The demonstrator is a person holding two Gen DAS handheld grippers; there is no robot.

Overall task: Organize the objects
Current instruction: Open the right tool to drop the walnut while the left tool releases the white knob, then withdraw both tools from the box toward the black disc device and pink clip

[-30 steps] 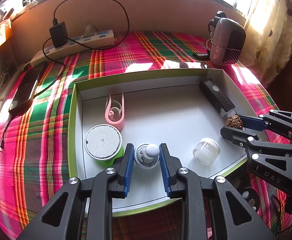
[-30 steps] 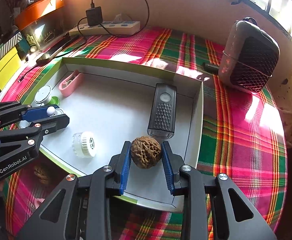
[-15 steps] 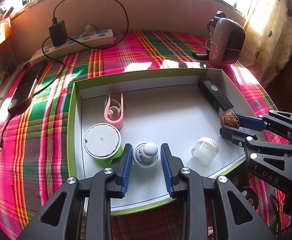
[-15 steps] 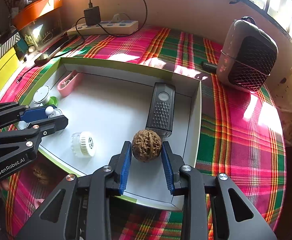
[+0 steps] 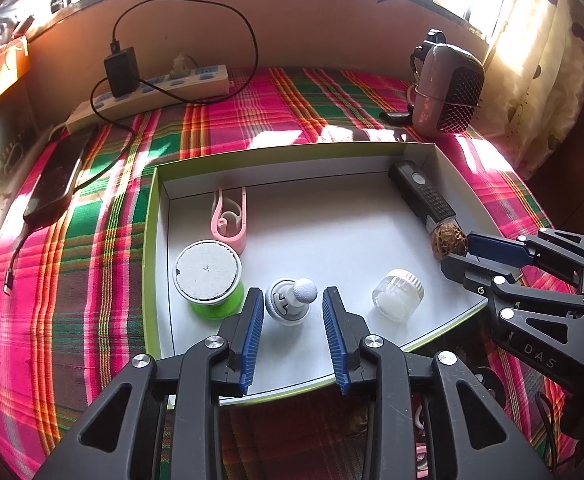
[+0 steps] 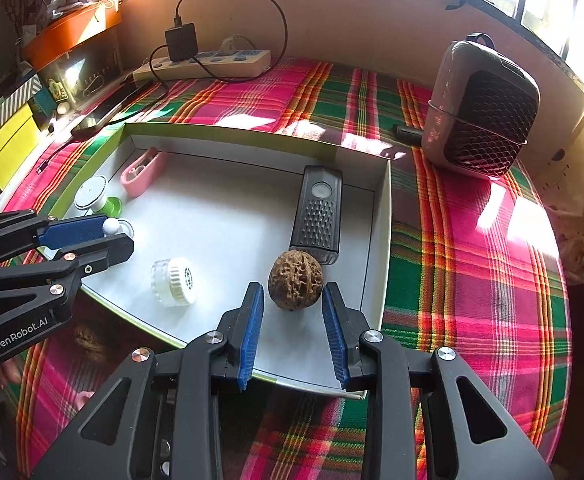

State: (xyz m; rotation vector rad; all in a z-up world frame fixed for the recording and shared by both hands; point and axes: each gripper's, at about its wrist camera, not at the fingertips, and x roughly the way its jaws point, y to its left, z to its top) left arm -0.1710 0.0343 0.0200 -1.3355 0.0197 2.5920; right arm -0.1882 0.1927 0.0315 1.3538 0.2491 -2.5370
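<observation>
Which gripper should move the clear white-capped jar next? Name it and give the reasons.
Either, marginally the left gripper: the jar lies just right of its open jaws. The right gripper, also open, frames the walnut, with the jar off to its left.

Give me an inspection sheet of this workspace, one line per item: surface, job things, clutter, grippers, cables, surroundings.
Surface: plaid cloth under a white tray with a green rim.
Job's things: in the tray lie a walnut, black grater, clear jar on its side, pink clip, green-based puck, white knob.
Clutter: phone and heater on the cloth.
Grippers: left gripper open around the knob, not touching; right gripper open around the walnut, not touching.
Cables: black cable loops from a charger on the power strip; one runs to the phone.
Surroundings: windows and curtain behind; boxes at left.
</observation>
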